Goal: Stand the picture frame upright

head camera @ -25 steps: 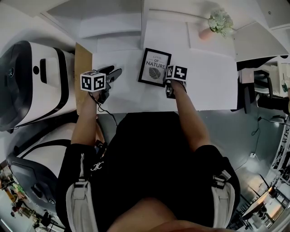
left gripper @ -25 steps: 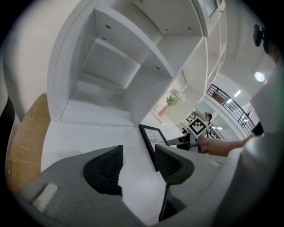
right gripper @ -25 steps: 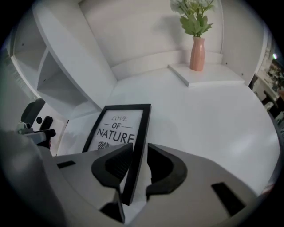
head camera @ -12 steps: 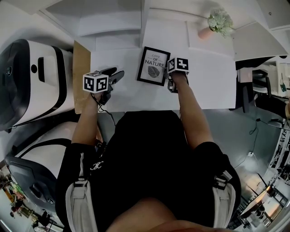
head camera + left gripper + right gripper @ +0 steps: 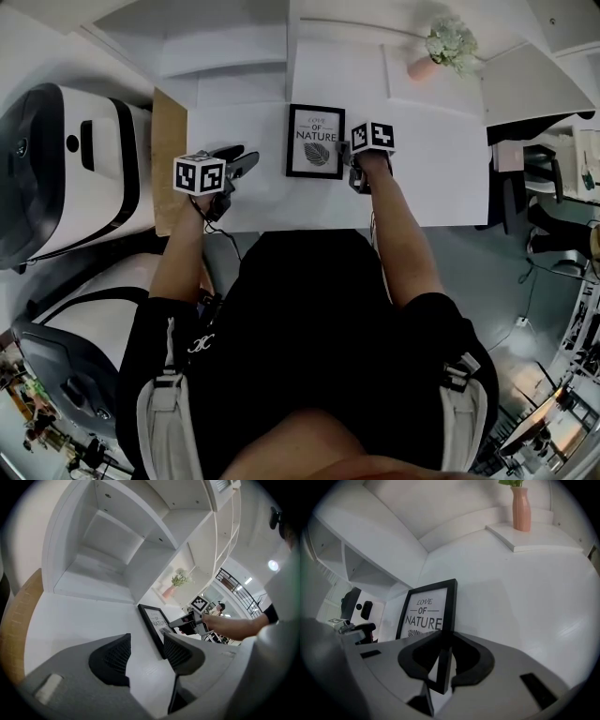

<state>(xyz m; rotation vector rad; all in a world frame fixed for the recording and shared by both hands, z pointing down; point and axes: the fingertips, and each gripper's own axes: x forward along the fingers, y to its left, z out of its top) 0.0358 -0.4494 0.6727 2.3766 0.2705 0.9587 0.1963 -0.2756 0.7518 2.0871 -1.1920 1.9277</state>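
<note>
Head view: the picture frame (image 5: 316,142) lies on the white table (image 5: 431,178) at 12 o'clock from the person. The right gripper (image 5: 349,159) is at the frame's 4 o'clock corner. The left gripper (image 5: 246,159) waits at the frame's 9 o'clock side, a little apart from it. A pink vase (image 5: 427,66) with flowers stands far off at 1 o'clock.

Left gripper view: the left gripper (image 5: 147,651) has its jaws apart with only bare table between them. The picture frame (image 5: 154,623) is at 1 o'clock, just past the jaws.

Right gripper view: the right gripper (image 5: 443,660) has just been closing its jaws, and the black side bar of the picture frame (image 5: 424,613) is between them. They look pinched on that bar near its low corner.

To do this step well, I think the right gripper should keep a firm pinch and tip the top edge up slowly. The bottom edge should stay down on the table. The left gripper can come in from 9 o'clock to steady the other side so the frame does not slide or flop back
</note>
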